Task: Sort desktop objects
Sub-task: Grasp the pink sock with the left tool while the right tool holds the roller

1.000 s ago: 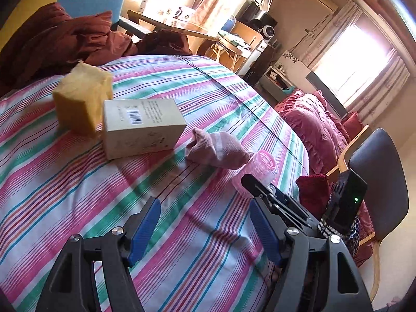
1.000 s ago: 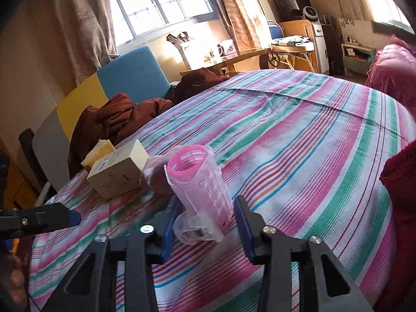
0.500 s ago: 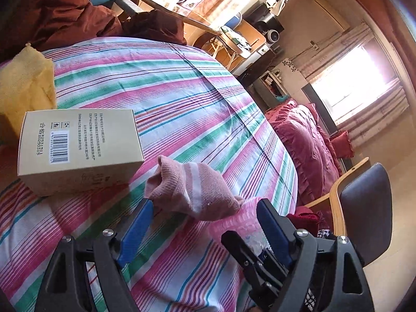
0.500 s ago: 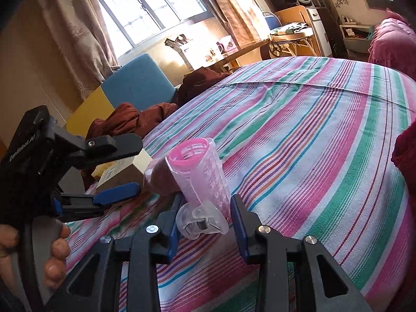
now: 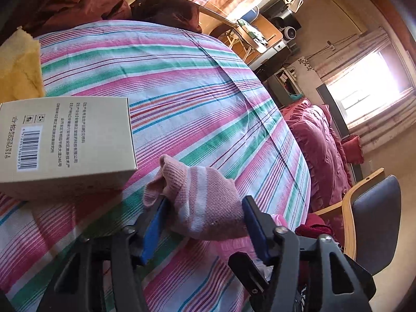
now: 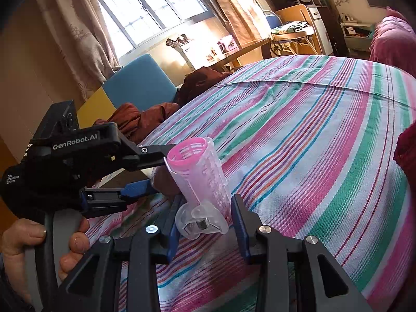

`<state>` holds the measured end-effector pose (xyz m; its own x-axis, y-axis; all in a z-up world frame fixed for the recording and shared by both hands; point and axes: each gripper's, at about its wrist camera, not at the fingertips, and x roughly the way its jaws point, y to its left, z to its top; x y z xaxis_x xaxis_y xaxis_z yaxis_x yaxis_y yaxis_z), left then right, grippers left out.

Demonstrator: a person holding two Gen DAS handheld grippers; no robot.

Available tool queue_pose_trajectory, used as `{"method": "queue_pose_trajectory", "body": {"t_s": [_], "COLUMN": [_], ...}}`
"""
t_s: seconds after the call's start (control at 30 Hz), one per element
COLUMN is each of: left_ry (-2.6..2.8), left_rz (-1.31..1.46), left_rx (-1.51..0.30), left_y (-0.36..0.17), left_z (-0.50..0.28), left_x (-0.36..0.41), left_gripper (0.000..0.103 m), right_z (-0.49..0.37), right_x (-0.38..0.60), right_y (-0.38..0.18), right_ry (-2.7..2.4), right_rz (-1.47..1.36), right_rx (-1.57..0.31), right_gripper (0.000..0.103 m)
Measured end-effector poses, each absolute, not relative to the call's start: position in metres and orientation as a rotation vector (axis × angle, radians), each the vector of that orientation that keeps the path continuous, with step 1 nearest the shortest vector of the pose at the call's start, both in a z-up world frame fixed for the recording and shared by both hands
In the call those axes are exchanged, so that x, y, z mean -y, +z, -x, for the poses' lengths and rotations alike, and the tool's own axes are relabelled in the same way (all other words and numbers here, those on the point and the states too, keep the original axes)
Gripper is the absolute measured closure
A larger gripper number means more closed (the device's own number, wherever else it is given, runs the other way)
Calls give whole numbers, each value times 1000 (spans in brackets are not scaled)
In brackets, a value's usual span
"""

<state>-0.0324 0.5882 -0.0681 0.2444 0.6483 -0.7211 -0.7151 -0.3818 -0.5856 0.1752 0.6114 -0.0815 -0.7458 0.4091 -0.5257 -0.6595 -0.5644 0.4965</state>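
Left tool (image 5: 202,223) spread open, straddling pink sock (image 5: 200,195) on bench. Right tool (image 6: 205,223) open around pink bottle (image 6: 200,179), contact unclear. Bottle possibly toppled if sock dragged.

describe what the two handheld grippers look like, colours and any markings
Both grippers, left gripper and right gripper, are matte black plastic frames with silver screws and flat blue pads lining the inside of their fingers. The left one's body carries white lettering, "GenRobot.AI" and "Data Acquisition System", above a grey handle. No sleeve shows clearly.
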Motion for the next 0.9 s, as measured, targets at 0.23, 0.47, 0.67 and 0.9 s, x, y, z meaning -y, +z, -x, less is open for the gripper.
{"method": "queue_pose_trajectory", "body": {"t_s": [0.23, 0.47, 0.67, 0.9], "left_ry": [1495, 1552, 1626, 1775], "left_rz": [1274, 1244, 1224, 1192], "left_rx": [-45, -21, -3, 7], "left_y": [-54, -46, -44, -48], "left_z": [37, 35, 31, 24], "left_x": [-556, -485, -399, -303], "left_gripper": [68, 68, 68, 68], "right_z": [-178, -168, -153, -133], "right_x": [-611, -607, -590, -529], "right_y": [-82, -80, -73, -69], "right_ry": [2301, 2328, 2386, 2510], "right_rz": [469, 529, 630, 754], "right_rx": [-934, -882, -745, -655], "right_gripper": [66, 67, 67, 68]}}
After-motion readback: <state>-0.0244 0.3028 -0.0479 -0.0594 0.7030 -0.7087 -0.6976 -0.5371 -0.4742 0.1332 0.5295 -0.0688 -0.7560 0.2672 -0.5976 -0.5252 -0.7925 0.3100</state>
